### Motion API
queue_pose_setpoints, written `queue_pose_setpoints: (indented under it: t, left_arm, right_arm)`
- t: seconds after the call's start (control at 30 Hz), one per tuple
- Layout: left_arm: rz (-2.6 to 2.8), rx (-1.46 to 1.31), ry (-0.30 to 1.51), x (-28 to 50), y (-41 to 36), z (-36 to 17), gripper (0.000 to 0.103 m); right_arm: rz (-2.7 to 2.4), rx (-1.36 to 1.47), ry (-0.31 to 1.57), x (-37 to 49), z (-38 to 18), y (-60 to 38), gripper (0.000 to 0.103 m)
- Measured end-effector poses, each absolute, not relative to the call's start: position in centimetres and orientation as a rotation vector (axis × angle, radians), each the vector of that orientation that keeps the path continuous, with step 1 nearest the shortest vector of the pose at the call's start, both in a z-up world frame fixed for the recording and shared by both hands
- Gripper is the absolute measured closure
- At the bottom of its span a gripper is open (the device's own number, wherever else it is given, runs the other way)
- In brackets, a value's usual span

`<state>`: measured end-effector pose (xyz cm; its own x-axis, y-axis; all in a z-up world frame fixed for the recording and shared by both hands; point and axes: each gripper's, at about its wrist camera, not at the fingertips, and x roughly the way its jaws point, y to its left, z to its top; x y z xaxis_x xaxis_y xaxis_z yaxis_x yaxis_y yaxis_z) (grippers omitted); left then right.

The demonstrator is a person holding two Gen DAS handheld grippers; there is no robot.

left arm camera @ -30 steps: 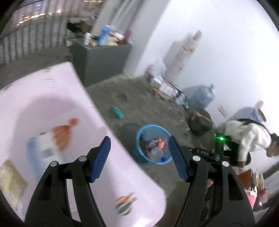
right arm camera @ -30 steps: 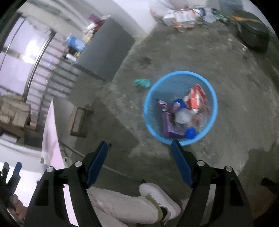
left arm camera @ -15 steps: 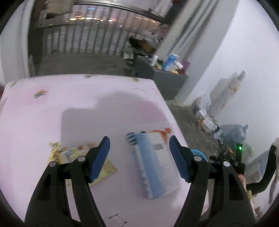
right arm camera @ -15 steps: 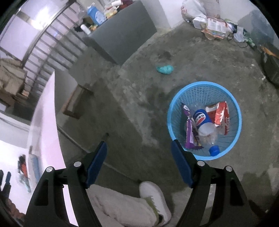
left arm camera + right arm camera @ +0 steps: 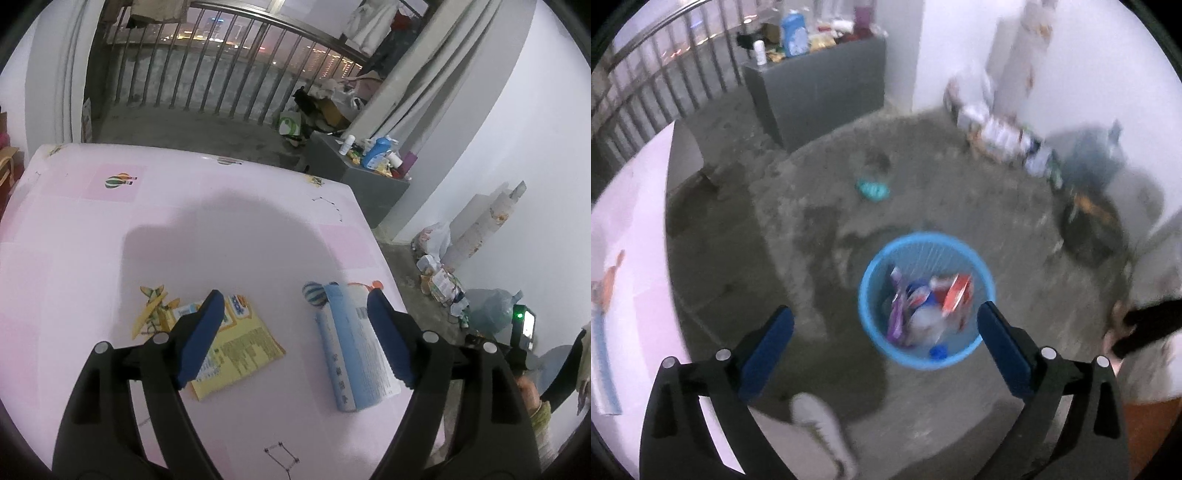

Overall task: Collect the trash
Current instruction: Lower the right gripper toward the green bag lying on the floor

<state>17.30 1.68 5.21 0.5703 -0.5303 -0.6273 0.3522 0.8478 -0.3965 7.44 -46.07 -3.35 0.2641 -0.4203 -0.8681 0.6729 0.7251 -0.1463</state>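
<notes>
Two grippers show, one in each view, and each has two blue pads. The left gripper [image 5: 295, 334] hangs over a pink table [image 5: 221, 229]. Its jaws stand apart and have just been opening wider. No pad presses on anything.

Two pieces of trash lie flat on the table. One is a yellow wrapper [image 5: 240, 349], under the left pad. The other is a blue carton [image 5: 351, 354], lying on its side just under the right pad, near the table's right edge. The wrapper and the carton lie apart, with bare pink cloth between them. The cloth has small balloon pictures on it.

The right gripper [image 5: 885, 341] points down at the grey floor [image 5: 820, 229]. Its jaws are spread wide and have just been opening. Nothing is between them. Below it stands one blue bin [image 5: 875, 273] on the floor. Inside are a purple wrapper, a red wrapper, a clear bottle and a blue cap, all blurry. One small green scrap [image 5: 872, 189] lies on the floor beyond the bin. One white shoe [image 5: 822, 424] shows at the bottom. One grey cabinet [image 5: 820, 88] stands by the wall with bottles on top.
</notes>
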Motion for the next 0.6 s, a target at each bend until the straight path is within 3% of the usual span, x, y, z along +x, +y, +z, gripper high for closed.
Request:
queue_pose_setpoints:
  t: [0.27,0.6]
  left_arm:
    - [-0.416,-0.214,0.821,23.5,0.0,4.1,0.028]
    - [-0.292,-0.162,0.844,30.9,-3.7,2.8,0.028]
  right_arm:
    - [-0.615,0.249,1.088,18.2,-10.1,-55.4,0.006]
    - [-0.636,0.447,1.285,32.5,-28.3,-70.5,0.006]
